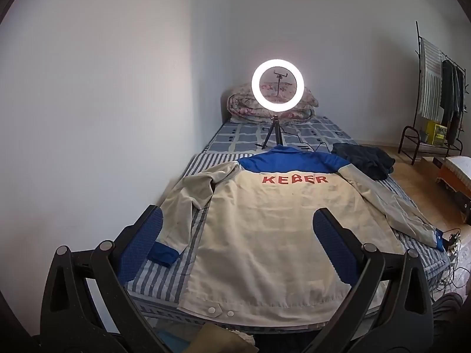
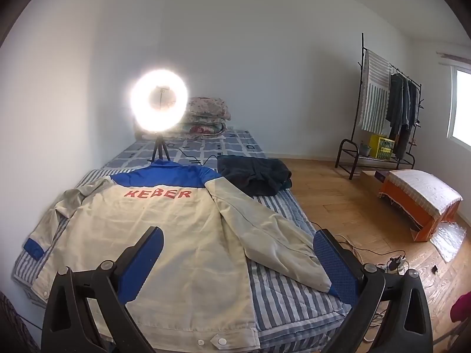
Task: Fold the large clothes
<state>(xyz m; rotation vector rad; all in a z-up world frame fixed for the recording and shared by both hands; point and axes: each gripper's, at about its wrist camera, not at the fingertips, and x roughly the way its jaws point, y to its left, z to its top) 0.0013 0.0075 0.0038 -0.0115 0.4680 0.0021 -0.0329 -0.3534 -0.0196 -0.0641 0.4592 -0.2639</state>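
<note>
- The left gripper [image 1: 238, 247] hovered above the near hem of the jacket [image 1: 265, 229], its jaws spread wide and holding nothing; the right gripper [image 2: 238, 261] hung the same way, wide open and empty, over the right half of the jacket and its right sleeve [image 2: 273, 241]
- One jacket lay flat, back side up, on the striped bed [image 2: 288, 303], with the hem near and the blue collar far; it had two sleeves and two snap buttons [image 1: 220, 311] visible at the hem
- Risk: the right sleeve reached to the edge of the bed, so a careless pull could have dragged its cuff off the side, toward the cables on the floor [image 2: 353, 211]
- Risk: the left sleeve [image 1: 188, 197] was bunched near the shoulder, so I judged that folding it without smoothing would have trapped wrinkles inside
- Risk: a grip on only one layer of cloth could have left the front panel behind and made the fold crooked
- One dark garment [image 2: 256, 176] lay just beside the right shoulder; a sweeping sleeve could have caught it
- One ring light [image 1: 278, 84] on a tripod stood just behind the collar, so a hard tug could have tipped it
- Farthest were one folded quilt [image 2: 207, 114] and one clothes rack [image 2: 382, 103]
</note>
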